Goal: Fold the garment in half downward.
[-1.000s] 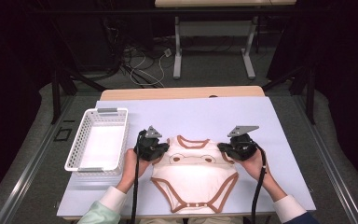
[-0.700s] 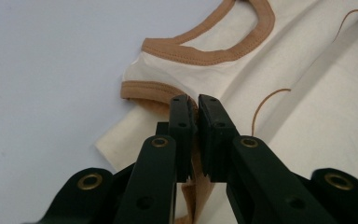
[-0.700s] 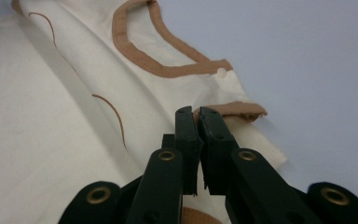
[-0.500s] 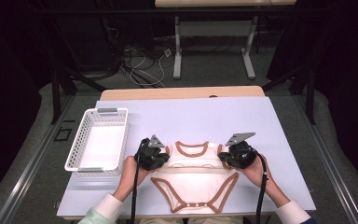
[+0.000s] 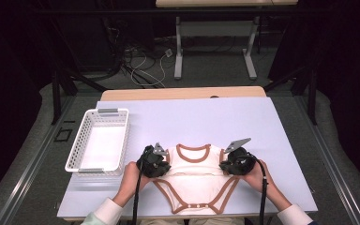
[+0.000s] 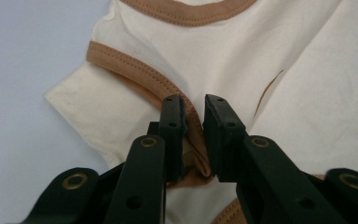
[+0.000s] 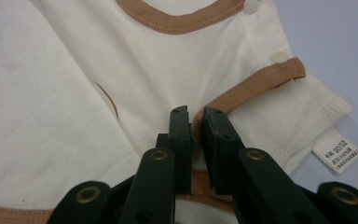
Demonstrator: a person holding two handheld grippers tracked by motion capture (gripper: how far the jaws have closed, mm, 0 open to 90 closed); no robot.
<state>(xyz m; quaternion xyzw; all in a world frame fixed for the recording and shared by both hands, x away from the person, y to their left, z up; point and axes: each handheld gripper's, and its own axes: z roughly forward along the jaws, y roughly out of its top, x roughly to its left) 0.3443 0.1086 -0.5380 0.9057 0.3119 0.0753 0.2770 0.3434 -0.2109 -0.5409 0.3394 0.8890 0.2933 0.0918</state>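
Near the tabletop's left edge sits the white basket, kept well apart from my work. My left tongs pinch the brown-trimmed left side of the baby bodysuit, and my right tongs clamp the matching trim on the right, so I judge both sides can fold evenly. The bodysuit lies flat by the tabletop's near edge: cream cloth, brown neckline and leg binding, snaps (a small label peeks out beside the right sleeve).
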